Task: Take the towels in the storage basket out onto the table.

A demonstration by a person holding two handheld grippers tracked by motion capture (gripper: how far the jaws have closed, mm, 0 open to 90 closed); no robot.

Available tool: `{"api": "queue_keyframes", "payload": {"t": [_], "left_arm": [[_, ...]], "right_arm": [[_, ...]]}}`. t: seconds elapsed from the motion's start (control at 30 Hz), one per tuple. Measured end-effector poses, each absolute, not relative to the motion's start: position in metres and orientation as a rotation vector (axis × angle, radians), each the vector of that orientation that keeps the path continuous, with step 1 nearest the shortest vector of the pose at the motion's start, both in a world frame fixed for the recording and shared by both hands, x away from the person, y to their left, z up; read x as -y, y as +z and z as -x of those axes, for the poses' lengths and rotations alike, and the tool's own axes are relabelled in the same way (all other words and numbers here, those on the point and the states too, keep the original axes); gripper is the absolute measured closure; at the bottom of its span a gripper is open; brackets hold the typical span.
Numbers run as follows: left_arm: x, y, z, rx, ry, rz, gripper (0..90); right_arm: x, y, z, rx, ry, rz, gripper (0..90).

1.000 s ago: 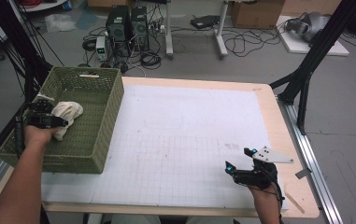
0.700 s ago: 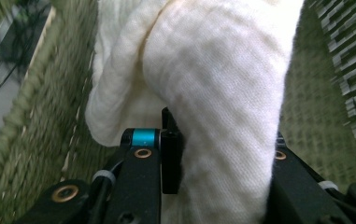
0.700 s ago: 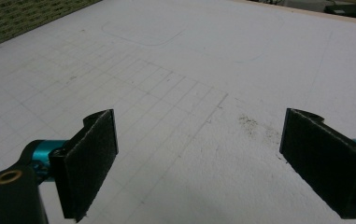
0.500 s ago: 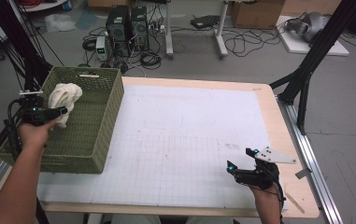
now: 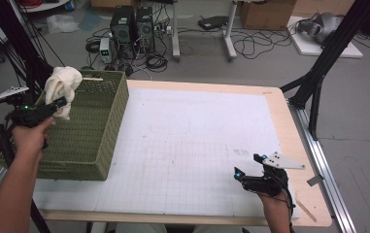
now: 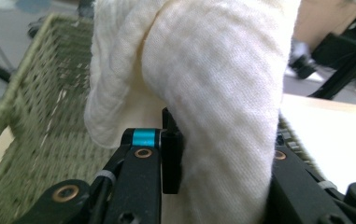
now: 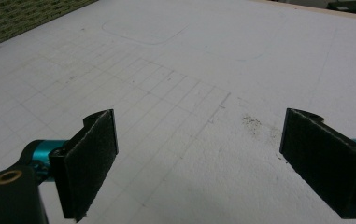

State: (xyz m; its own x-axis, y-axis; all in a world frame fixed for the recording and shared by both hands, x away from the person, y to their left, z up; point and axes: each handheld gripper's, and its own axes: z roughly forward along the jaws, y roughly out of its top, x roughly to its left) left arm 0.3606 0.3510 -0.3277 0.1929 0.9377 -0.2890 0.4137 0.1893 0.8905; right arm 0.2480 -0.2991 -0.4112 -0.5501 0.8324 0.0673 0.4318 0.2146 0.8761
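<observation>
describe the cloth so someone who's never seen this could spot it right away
Start at the green woven basket on the left end of the table. Above its far left corner, the left gripper holds up a bunched cream cloth. It is the one soft, pale thing there, gauzy and crumpled against the stiff green weave.

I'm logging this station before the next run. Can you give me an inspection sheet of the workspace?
Surface: white gridded mat on a wooden table, faint pen outlines.
Job's things: cream cloth raised over the green basket.
Clutter: wooden stick near the table's right corner.
Grippers: left gripper shut on the cloth; right gripper open, low over the mat.
Cables: tangled on the floor behind.
Surroundings: computer towers, boxes, black frame legs.
</observation>
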Motion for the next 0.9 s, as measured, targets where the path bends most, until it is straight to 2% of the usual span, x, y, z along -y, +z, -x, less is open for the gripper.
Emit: {"api": "queue_keyframes", "payload": {"t": [0.4,0.67,0.9], "left_arm": [[-0.317,-0.301,-0.338,-1.172,0.571,-1.439,73.2],[-0.263,-0.290,-0.328,-0.998,0.498,-1.501,73.0],[-0.213,-0.295,-0.326,-0.884,0.433,-1.558,72.0]], "right_arm": [[0.296,-0.412,-0.249,-2.082,1.281,-1.163,10.7],[0.296,-0.410,-0.249,-2.080,1.289,-1.165,10.7],[0.297,-0.409,-0.248,-2.076,1.298,-1.174,10.7]]}}
